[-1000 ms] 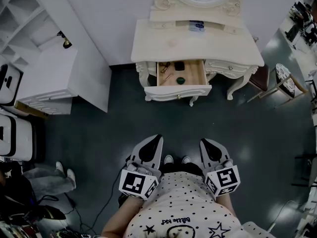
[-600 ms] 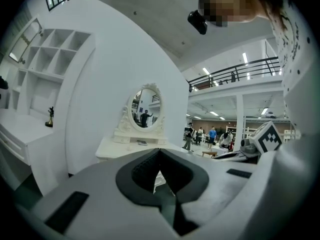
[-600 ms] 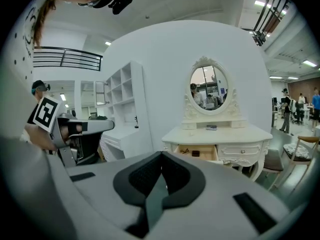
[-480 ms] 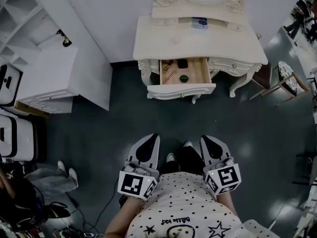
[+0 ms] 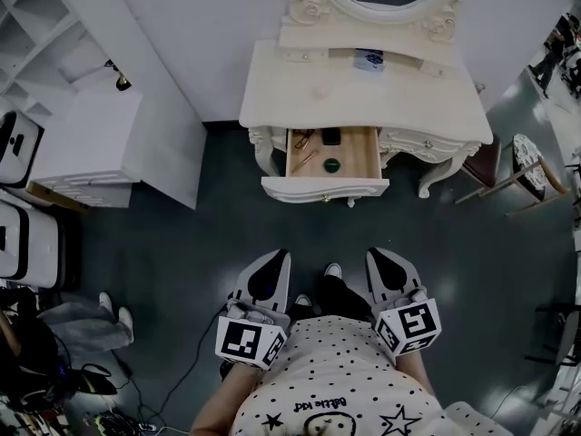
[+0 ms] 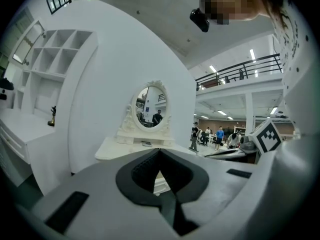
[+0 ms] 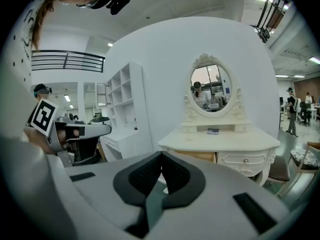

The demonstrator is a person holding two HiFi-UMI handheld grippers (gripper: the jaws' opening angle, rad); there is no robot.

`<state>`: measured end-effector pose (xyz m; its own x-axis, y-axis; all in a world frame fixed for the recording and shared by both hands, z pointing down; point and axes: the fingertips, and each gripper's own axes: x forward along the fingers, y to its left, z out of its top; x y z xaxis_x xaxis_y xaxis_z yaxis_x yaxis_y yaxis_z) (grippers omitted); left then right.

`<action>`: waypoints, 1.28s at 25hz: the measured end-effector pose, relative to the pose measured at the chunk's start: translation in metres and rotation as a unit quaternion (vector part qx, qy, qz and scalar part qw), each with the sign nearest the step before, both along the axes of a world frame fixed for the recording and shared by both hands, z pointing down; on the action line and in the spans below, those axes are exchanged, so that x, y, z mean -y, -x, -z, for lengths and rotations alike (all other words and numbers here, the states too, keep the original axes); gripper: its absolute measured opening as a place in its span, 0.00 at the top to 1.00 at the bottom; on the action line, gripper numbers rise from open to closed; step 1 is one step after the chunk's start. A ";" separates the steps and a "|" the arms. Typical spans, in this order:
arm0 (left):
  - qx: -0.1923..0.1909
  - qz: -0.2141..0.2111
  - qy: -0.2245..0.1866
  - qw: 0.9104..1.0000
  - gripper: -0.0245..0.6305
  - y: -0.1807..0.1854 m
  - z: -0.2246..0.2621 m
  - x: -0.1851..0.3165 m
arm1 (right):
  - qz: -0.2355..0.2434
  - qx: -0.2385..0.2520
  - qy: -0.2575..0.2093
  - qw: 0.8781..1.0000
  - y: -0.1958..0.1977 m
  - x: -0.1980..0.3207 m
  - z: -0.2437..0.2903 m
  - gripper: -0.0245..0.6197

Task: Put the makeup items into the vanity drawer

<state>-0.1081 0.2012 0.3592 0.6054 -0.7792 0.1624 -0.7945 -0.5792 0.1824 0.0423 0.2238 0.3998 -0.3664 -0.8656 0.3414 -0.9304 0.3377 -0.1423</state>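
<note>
We hold the left gripper (image 5: 275,260) and right gripper (image 5: 379,260) closed and empty, well apart from the open drawer (image 5: 324,188) holding what seem makeup items (image 5: 331,163).

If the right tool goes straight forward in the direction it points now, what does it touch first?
Probably the front of the open drawer of the vanity. The right tool is shut and empty, and only floor lies between; depth is unclear.

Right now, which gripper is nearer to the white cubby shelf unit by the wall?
Left. The white cubby shelf unit stands ahead and to the left of the left gripper; the right gripper is held farther right.
</note>
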 end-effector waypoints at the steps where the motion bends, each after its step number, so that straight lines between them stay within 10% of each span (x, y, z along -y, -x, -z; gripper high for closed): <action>1: 0.000 0.005 -0.003 1.000 0.95 -0.003 0.001 0.005 | 0.003 0.000 -0.002 1.000 -0.005 0.005 0.001 0.95; 16: 0.005 0.031 -0.031 0.999 0.95 -0.050 0.006 0.034 | 0.026 0.001 0.005 1.000 -0.056 0.035 -0.012 0.95; 32: 0.006 0.043 -0.015 0.999 0.95 -0.014 -0.006 0.084 | 0.026 0.005 0.022 0.999 -0.025 0.085 -0.021 0.95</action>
